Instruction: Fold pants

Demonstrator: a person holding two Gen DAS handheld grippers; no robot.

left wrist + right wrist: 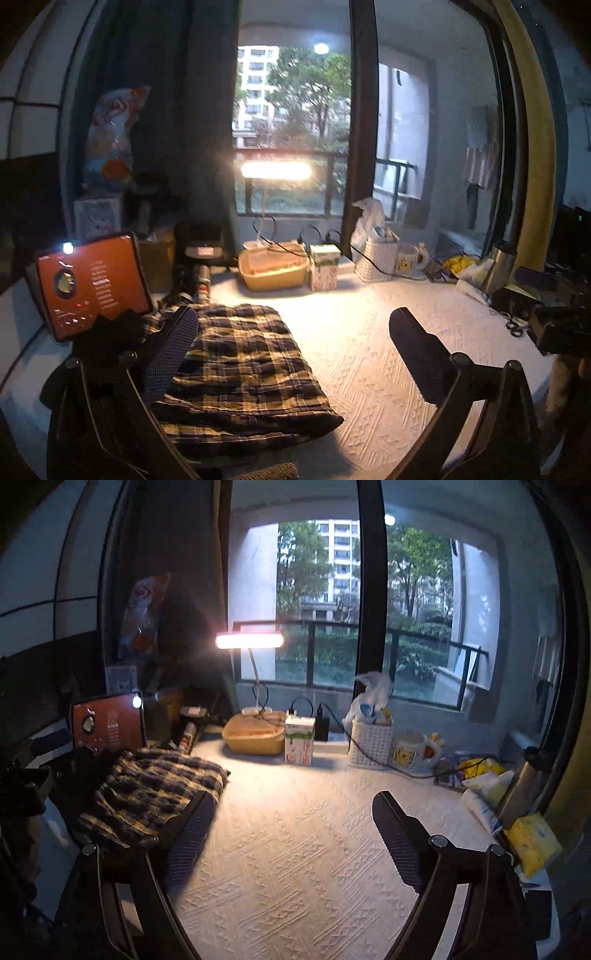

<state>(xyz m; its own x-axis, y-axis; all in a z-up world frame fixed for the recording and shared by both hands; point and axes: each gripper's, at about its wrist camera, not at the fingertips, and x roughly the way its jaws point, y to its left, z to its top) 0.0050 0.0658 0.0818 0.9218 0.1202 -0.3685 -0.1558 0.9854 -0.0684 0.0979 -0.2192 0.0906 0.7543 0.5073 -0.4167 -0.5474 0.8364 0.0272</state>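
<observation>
Left wrist view shows the plaid pants [240, 369] lying as a thick, squared bundle on the white textured tablecloth [369, 350], on the side of the desk lamp [275, 170] nearer the camera and to its left, just beside the propped-up tablet [92, 284]. The left gripper [295, 354] hangs over the bundle's right part with its jaws spread wide and nothing between them; its left finger [173, 350] overlaps the cloth in the picture, though I cannot tell whether it touches.

From the right wrist view, the right gripper [293, 834] is likewise released and empty, over bare tablecloth to the right of the pants [155, 786], well apart from them. The milk carton [300, 740] and yellow basin [255, 734] stand at the foot of the lamp, clear of the work area.

Judging by the compact layered shape, the folding looks close to finished or already finished. If anything is left, it would be squaring the near edge, which looks a little rumpled and uneven; that calls for bringing a gripper down flat onto the top layer and pressing or tugging lightly without dragging the layers apart.
</observation>
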